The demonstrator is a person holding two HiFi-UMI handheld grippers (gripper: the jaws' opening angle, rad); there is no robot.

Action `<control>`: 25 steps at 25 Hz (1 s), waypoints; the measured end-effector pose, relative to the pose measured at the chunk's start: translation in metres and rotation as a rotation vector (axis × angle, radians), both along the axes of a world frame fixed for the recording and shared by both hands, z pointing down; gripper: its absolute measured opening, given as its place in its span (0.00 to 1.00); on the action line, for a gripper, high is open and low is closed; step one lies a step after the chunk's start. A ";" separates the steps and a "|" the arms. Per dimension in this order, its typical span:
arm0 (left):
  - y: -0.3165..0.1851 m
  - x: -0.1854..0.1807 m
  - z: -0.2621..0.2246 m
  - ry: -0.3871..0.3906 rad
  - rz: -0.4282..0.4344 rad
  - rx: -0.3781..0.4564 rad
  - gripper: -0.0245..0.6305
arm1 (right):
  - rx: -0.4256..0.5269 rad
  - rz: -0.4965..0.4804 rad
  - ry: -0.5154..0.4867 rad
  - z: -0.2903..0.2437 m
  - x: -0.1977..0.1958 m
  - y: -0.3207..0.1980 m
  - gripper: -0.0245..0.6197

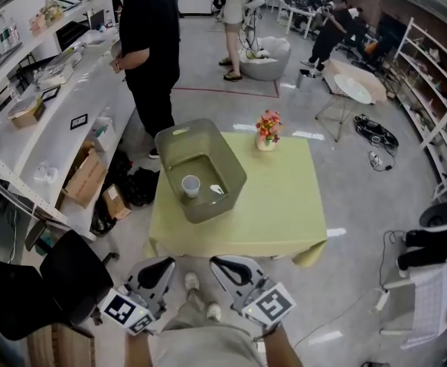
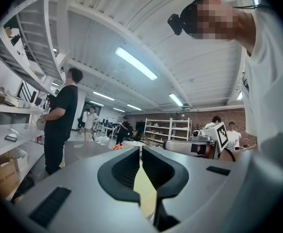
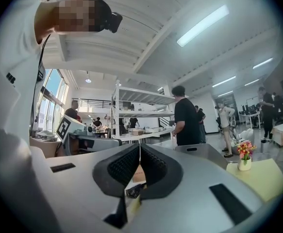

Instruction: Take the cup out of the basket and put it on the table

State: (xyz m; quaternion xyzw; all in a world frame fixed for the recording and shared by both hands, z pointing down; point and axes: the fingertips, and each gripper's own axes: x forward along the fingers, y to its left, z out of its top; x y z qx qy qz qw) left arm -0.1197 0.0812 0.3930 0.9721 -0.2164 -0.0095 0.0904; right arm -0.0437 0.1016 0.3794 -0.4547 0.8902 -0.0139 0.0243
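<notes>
A white cup (image 1: 191, 186) stands upright inside a grey-green basket (image 1: 179, 131) on the back left part of a yellow-green table (image 1: 277, 205). A small white object (image 1: 216, 189) lies beside the cup. My left gripper (image 1: 164, 263) and right gripper (image 1: 218, 264) hang side by side below the table's front edge, close to my body and far from the basket. In the left gripper view the left gripper (image 2: 140, 148) is shut with nothing in it. The right gripper (image 3: 140, 145) is shut and empty too. The right gripper view shows the basket (image 3: 199, 152), but the cup is hidden there.
A small vase of flowers (image 1: 267, 131) stands at the table's back edge. A person in black (image 1: 151, 52) stands just behind the basket, next to a long white counter (image 1: 55, 121). Cardboard boxes (image 1: 86, 178) and a black chair (image 1: 70, 277) sit left of the table.
</notes>
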 end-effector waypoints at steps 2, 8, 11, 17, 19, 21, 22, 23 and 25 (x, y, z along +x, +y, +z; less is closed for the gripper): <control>-0.015 0.003 0.003 -0.001 0.009 -0.005 0.07 | -0.001 0.011 0.001 0.001 0.002 -0.014 0.05; -0.062 0.014 0.014 -0.006 0.038 -0.021 0.07 | -0.029 0.036 0.002 0.011 0.012 -0.062 0.05; -0.087 0.018 0.019 -0.008 0.053 -0.029 0.07 | -0.048 0.043 -0.002 0.018 0.014 -0.087 0.05; -0.134 0.022 0.024 -0.010 0.068 -0.044 0.07 | -0.061 0.047 0.006 0.025 0.018 -0.134 0.05; -0.150 0.022 0.025 -0.007 0.072 -0.044 0.07 | -0.070 0.052 0.011 0.026 0.019 -0.148 0.05; -0.165 0.024 0.024 -0.006 0.078 -0.044 0.07 | -0.078 0.061 0.012 0.026 0.022 -0.161 0.05; -0.171 0.025 0.024 -0.005 0.081 -0.043 0.07 | -0.081 0.065 0.012 0.026 0.023 -0.168 0.05; -0.178 0.026 0.023 -0.005 0.085 -0.042 0.07 | -0.084 0.069 0.012 0.026 0.024 -0.174 0.05; -0.192 0.026 0.023 -0.005 0.093 -0.039 0.07 | -0.087 0.080 0.012 0.027 0.025 -0.186 0.05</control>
